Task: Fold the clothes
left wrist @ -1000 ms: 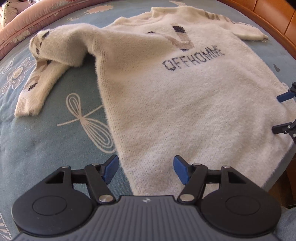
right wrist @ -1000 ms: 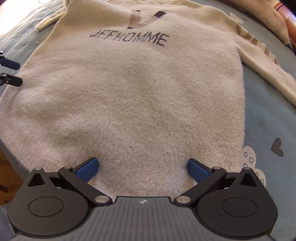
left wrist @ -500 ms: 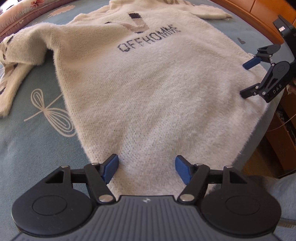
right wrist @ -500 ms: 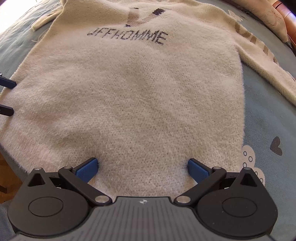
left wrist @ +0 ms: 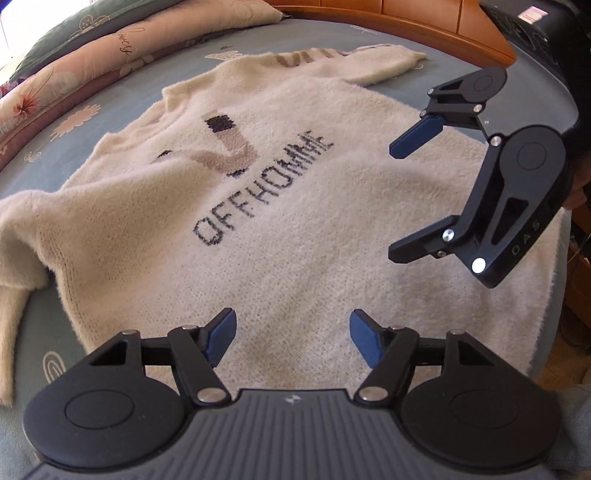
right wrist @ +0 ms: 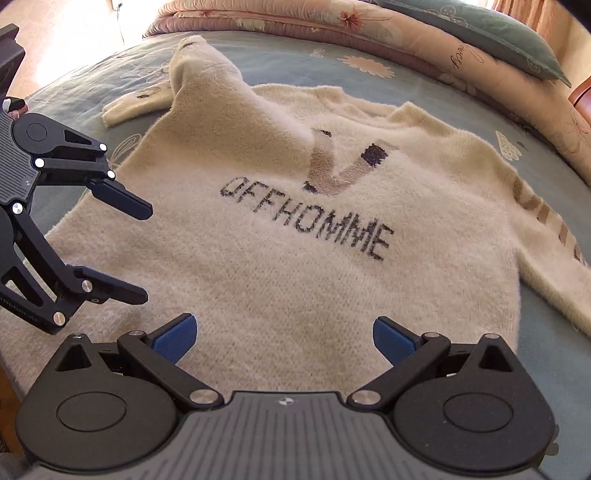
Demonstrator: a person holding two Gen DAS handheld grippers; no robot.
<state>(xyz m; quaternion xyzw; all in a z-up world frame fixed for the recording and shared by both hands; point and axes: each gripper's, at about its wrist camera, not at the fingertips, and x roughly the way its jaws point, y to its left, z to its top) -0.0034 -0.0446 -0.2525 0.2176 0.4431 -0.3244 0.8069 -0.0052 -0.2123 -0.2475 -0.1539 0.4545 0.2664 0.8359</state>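
A fluffy cream sweater [left wrist: 295,229] [right wrist: 295,266] with dark "OFFHOMME" lettering lies flat, front up, on a blue bedspread. One sleeve [right wrist: 207,74] is bunched and folded near the shoulder; the other sleeve [right wrist: 546,251] stretches out to the side. My left gripper [left wrist: 291,332] [right wrist: 144,251] hovers over the lower body of the sweater, open, nothing between its blue pads. Beside it my right gripper [right wrist: 284,334] [left wrist: 395,203] is open too, wide, above the sweater's lower half. Neither touches the knit as far as I can see.
The blue bedspread [left wrist: 122,88] with flower prints carries rolled quilts and pillows [left wrist: 110,40] [right wrist: 461,40] along its far side. A wooden bed frame [left wrist: 424,22] rims one side. The bed edge drops to the floor near the sweater's hem [left wrist: 565,332].
Both grippers have swung inward over the sweater and now face each other closely; each appears large in the other's view. The left wrist rolled, so the sweater looks turned. Both stay open.
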